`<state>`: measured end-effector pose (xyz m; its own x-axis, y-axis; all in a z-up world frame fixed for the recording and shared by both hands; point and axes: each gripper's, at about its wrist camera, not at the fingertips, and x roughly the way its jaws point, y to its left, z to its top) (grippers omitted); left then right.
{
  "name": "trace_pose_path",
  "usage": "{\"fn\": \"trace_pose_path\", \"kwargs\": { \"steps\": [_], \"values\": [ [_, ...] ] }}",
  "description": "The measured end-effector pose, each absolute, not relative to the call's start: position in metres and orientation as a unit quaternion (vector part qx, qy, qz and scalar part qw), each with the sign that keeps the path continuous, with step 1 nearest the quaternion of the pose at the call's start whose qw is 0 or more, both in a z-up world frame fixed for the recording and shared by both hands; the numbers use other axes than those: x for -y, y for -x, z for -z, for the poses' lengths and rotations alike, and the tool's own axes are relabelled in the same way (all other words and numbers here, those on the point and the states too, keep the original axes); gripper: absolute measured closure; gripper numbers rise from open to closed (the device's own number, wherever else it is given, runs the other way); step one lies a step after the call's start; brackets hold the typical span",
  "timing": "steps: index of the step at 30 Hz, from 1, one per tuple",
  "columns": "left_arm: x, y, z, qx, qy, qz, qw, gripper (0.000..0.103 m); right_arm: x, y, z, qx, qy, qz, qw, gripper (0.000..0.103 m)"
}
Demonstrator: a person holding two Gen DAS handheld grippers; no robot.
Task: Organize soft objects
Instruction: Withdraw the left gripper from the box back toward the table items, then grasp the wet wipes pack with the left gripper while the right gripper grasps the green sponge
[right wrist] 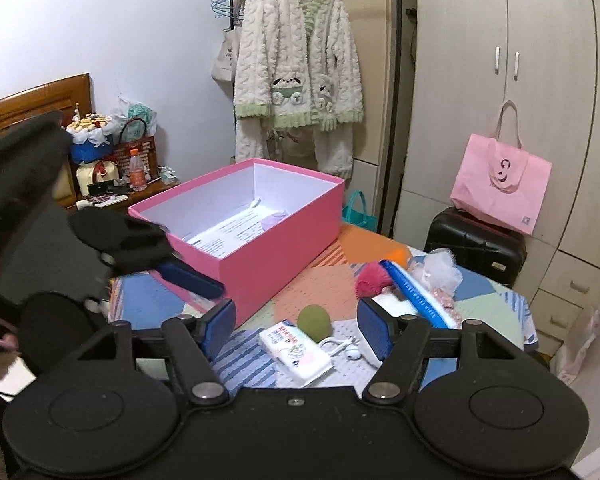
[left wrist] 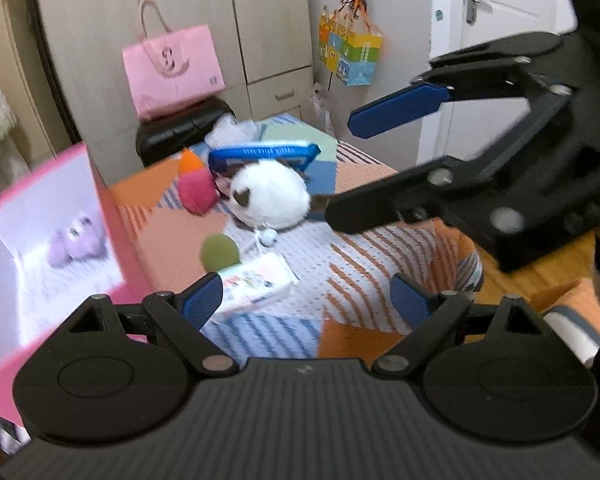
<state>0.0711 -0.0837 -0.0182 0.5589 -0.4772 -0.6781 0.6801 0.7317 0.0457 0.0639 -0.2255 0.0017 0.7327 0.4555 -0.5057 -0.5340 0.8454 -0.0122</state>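
We read the coming move as a reach for the white plush ball [left wrist: 269, 193], which sits on the patchwork-covered table [left wrist: 364, 256] ahead of both tools and well apart from the pink box [right wrist: 260, 248] where a purple plush [left wrist: 76, 242] already lies. In the left wrist view the right gripper [left wrist: 340, 168] comes in from the right side, tilted, its lower finger tip just beside or perhaps touching the ball's right flank; blur keeps us from saying which. So the right hand looks nearer to that toy. Its jaws stand apart with nothing between the pads, as the right wrist view confirms, where the right gripper frames only the tissue pack [right wrist: 296, 350], the green pom-pom [right wrist: 315, 322] and the white earphones [right wrist: 348, 350] on the cloth. The ball is roundish, so no long axis matters; the blue-edged flat case [left wrist: 264, 154] behind it runs crosswise and could foul a deep reach. A pink-and-orange plush [left wrist: 196, 190] lies just left of the ball. Our left gripper [left wrist: 304, 300] points downward over the near table, jaws wide and empty, with the box just to its left, and it appears beside the box's near corner in the right wrist view [right wrist: 192, 280].
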Motion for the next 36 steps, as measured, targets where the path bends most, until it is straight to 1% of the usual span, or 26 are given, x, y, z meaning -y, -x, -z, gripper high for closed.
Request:
{"fn": "trace_pose_path", "kwargs": {
  "steps": [7, 14, 22, 27, 32, 33, 35, 36],
  "values": [
    [0.093, -0.097, 0.054, -0.379, -0.071, 0.318, 0.866, 0.011, 0.228, -0.073, 0.016, -0.269, 0.066, -0.275, 0.921, 0.029],
    [0.094, -0.112, 0.078, -0.346, -0.046, 0.218, 0.912, 0.011, 0.233, -0.107, 0.039, -0.287, 0.058, -0.298, 0.909, 0.029],
    [0.103, -0.120, 0.094, -0.328, -0.066, 0.167, 0.927, 0.011, 0.231, -0.145, 0.054, -0.276, 0.056, -0.349, 0.894, 0.030],
    [0.112, -0.119, 0.103, -0.301, -0.108, 0.142, 0.937, 0.011, 0.226, -0.158, 0.071, -0.266, 0.051, -0.388, 0.881, 0.032],
    [0.119, -0.121, 0.110, -0.312, -0.114, 0.145, 0.932, 0.010, 0.223, -0.175, 0.077, -0.274, 0.053, -0.388, 0.878, 0.032],
    [0.120, -0.121, 0.111, -0.315, -0.115, 0.144, 0.931, 0.009, 0.222, -0.180, 0.079, -0.280, 0.049, -0.388, 0.877, 0.033],
    [0.122, -0.122, 0.113, -0.314, -0.116, 0.136, 0.932, 0.007, 0.220, -0.186, 0.085, -0.289, 0.052, -0.391, 0.872, 0.042],
    [0.122, -0.123, 0.114, -0.317, -0.108, 0.131, 0.933, 0.005, 0.218, -0.187, 0.087, -0.291, 0.057, -0.392, 0.871, 0.045]
  ]
}}
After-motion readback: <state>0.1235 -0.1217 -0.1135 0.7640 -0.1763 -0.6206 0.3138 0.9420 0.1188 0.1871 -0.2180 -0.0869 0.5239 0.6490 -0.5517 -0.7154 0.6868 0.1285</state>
